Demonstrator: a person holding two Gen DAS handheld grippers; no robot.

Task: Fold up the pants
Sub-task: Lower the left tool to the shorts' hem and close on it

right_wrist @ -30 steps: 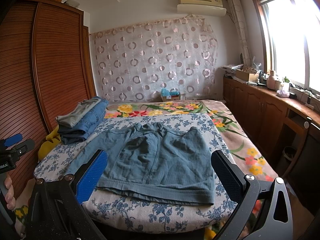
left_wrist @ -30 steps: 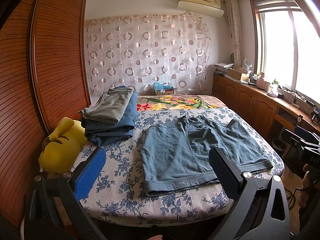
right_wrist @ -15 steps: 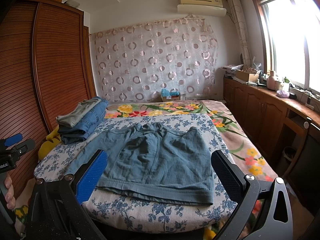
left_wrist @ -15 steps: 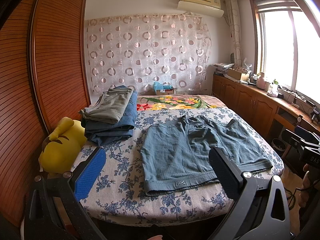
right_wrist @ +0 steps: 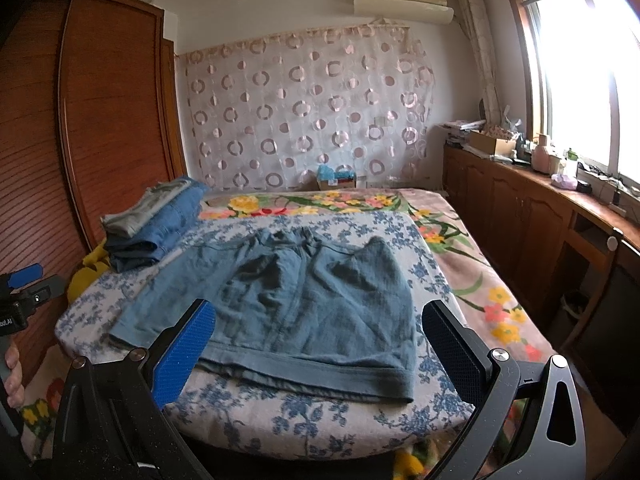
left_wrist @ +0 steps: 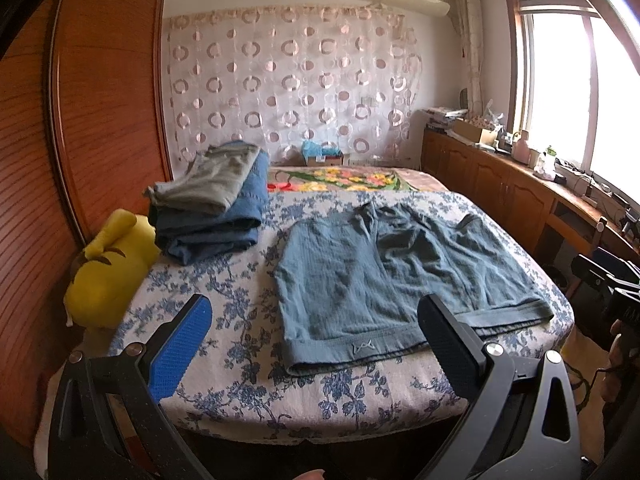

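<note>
Blue-grey pants (left_wrist: 400,276), a short pair, lie spread flat on the blue-flowered bedspread (left_wrist: 240,320), waistband toward the near edge of the bed and legs toward 12 o'clock; the cloth is lightly creased and unfolded. In the right wrist view the same pants (right_wrist: 304,304) fill the centre of the bed.

The left gripper (left_wrist: 316,336) hovers off the near edge of the bed, jaws spread wide and holding nothing; its blue-padded finger stands at 8 o'clock of the pants, its black finger over the waistband at 5 o'clock. The right gripper (right_wrist: 320,340) is likewise spread wide and empty, its fingers framing the waistband without touching it.

A stack of folded clothes (left_wrist: 212,204), grey on top of denim, rests at 10 o'clock of the pants, apart from them. A yellow plush toy (left_wrist: 108,272) lies at 9 o'clock, against the wooden wardrobe (left_wrist: 80,120). A circle-patterned curtain (left_wrist: 288,92) hangs at 12 o'clock behind the bed.
</note>
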